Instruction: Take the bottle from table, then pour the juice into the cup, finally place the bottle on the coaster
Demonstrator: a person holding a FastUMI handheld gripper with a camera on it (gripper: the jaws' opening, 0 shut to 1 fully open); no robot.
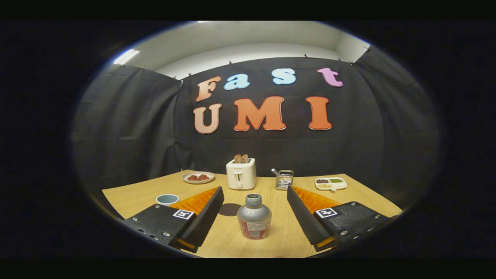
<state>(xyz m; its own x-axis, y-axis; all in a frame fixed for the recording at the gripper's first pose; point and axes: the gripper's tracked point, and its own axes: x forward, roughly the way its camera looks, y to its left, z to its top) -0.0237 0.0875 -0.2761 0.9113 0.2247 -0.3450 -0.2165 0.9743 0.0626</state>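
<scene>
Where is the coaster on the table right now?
In the gripper view, the dark round coaster lies on the wooden table, just left of the bottle, beside the open hand-held gripper's left finger.

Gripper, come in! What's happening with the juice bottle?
Gripper open, fingers either side of the bottle, not touching. Bottle upright on table. Path clear; cup beyond one finger.

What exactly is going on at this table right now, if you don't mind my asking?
A person is bringing a handheld gripper up to a small uncapped bottle standing upright on the wooden table. The fingers are open, one on each side of the bottle, neither touching it. The cup sits beside the left finger, and the dark round coaster lies just behind the bottle. Nothing has been poured yet.
</scene>
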